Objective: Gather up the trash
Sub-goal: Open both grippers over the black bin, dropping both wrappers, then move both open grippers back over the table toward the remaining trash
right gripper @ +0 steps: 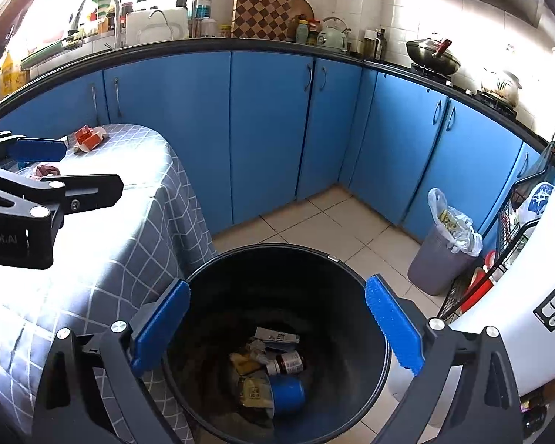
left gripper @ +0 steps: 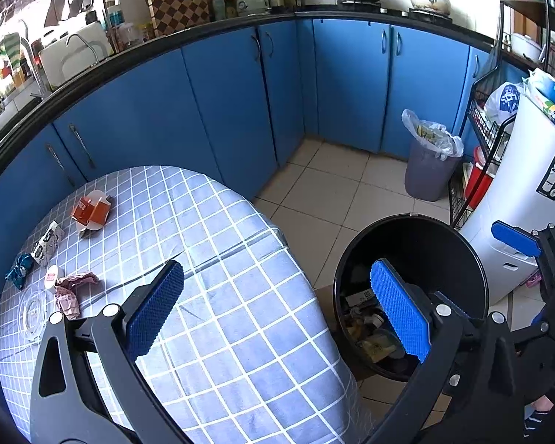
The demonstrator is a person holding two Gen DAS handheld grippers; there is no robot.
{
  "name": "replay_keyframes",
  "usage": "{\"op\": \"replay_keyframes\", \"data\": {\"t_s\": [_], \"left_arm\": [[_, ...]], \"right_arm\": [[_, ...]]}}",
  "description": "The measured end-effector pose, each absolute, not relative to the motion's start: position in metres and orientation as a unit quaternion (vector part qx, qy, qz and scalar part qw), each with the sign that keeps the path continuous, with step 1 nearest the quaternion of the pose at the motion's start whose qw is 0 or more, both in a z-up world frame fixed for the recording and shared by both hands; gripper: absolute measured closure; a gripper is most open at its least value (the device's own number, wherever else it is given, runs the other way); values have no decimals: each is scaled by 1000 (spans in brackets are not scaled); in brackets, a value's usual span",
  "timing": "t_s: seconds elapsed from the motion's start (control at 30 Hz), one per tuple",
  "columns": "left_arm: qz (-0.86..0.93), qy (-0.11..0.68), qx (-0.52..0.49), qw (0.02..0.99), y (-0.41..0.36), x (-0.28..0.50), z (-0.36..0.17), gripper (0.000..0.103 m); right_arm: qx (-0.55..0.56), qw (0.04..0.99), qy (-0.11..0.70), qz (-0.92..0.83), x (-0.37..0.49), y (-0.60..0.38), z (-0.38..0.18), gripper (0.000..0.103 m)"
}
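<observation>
My right gripper (right gripper: pixel 277 327) hangs over the black bin (right gripper: pixel 370 318) at the bottom centre of its view, its blue pads spread wide with nothing between them. Down in the bin lie a blue can (right gripper: pixel 288 394), a small brown bottle (right gripper: pixel 290 363), a yellowish wrapper (right gripper: pixel 253 392) and a flat white packet (right gripper: pixel 277 336). My left gripper (left gripper: pixel 277 318) is also wide and empty, one pad over the checked tablecloth (left gripper: pixel 222 259) in the lower left of its frame, the other in front of the bin's mouth at lower right. The trash still on the table sits at the left edge of that view: an orange carton (left gripper: pixel 91 210) farthest back, a black-and-white box (left gripper: pixel 47 242) below it, a blue foil wrapper (left gripper: pixel 18 271), a crumpled pink paper (left gripper: pixel 72 290) and a clear plastic lid (left gripper: pixel 31 310) nearest me. At the right, beside the blue cabinets (left gripper: pixel 351 85), stands a grey bin (left gripper: pixel 429 170) lined with a plastic bag.
</observation>
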State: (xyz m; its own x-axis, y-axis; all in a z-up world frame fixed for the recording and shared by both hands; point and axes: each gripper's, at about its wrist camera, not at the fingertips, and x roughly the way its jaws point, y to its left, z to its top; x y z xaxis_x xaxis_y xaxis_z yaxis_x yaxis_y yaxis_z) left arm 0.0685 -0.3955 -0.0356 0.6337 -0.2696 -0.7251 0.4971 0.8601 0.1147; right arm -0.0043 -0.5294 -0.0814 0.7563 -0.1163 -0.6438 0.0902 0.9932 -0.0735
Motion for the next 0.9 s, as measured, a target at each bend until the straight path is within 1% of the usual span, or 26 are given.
{"op": "replay_keyframes", "data": {"t_s": [0.4,0.9], "left_arm": [[-214,367,137,895,-374,68,-29,3],[-201,350,106,909,-311,70,-7,3]], "right_arm": [[-29,936,347,-52,-2,-512,-72,10],[-83,938,335,-36,10,-454,-38,10]]}}
